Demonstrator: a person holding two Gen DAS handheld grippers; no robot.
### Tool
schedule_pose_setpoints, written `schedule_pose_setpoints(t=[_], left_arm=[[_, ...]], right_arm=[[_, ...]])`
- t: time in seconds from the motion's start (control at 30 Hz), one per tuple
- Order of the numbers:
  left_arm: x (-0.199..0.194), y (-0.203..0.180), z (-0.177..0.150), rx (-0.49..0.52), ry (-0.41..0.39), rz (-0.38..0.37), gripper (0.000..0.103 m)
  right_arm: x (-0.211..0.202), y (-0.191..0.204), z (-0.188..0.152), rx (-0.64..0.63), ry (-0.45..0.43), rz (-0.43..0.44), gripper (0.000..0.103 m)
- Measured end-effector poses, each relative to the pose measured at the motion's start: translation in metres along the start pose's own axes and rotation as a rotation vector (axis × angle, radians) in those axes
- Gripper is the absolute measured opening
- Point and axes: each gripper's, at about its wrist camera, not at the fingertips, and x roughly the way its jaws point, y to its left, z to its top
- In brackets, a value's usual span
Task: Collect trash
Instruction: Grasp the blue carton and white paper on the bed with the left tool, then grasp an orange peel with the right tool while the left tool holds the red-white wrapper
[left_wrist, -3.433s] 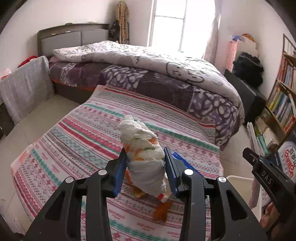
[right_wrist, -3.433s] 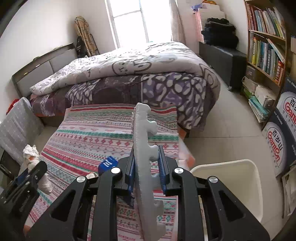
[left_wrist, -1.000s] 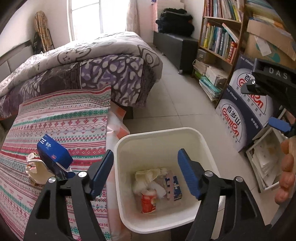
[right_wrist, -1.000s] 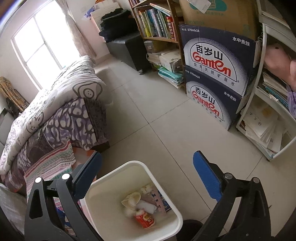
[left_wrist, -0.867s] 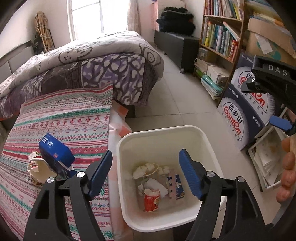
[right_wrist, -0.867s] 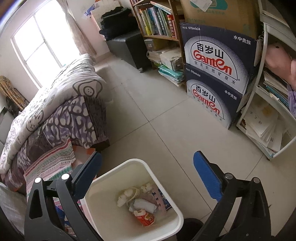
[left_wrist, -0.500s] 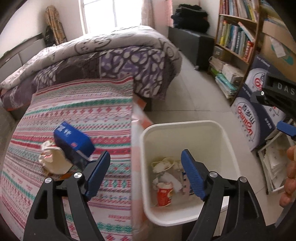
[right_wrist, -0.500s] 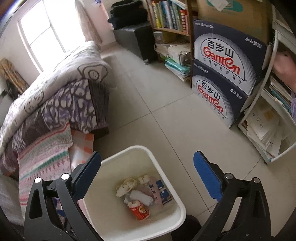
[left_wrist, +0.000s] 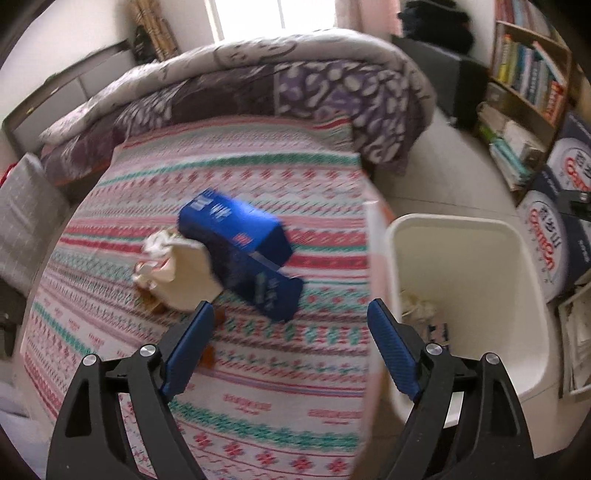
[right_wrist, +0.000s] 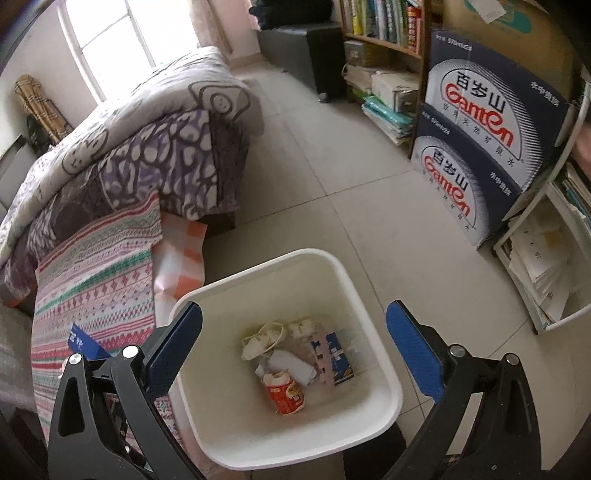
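Left gripper (left_wrist: 291, 325), jaws just widened and empty, above blue carton (left_wrist: 236, 236); right gripper (right_wrist: 295, 343), spread empty, over white bin (right_wrist: 384, 369); boxes (right_wrist: 491, 114) read "Ganten".

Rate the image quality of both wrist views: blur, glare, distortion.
Left wrist view: motion-blurred, the blue box and striped cloth smeared, though the left gripper stays sharp; window blown out. Right wrist view: sharper, the white bin and its trash crisp; window overexposed. Both show fisheye bending and dark corners.
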Motion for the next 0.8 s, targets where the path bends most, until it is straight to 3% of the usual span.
schedule_pose_setpoints(t=[0.2,0.43,0.6,0.7,0.77,0.8], left_arm=[[0.018,0.037,0.0,-0.101,0.052,0.034,0.082],[0.03,0.094,0.024,-0.417,0.075,-0.058,0.083],[0.064,0.13,0.02,-0.664,0.182,-0.129,0.088],[0.076,0.148,0.014,-0.775,0.184,-0.176,0.088],[0.078,0.155,0.011,-0.806,0.179,-0.203,0.084],[0.079,0.159,0.009,-0.816,0.183,-0.218,0.077]], right_arm=[[0.003,0.015,-0.005,-0.032,0.021,0.021,0.096],[0.006,0.032,-0.01,-0.081,0.03,0.026,0.096],[0.011,0.038,-0.013,-0.11,0.046,0.022,0.096],[0.013,0.044,-0.015,-0.129,0.052,0.022,0.096],[0.014,0.05,-0.016,-0.144,0.052,0.025,0.096],[0.014,0.052,-0.017,-0.149,0.053,0.027,0.096]])
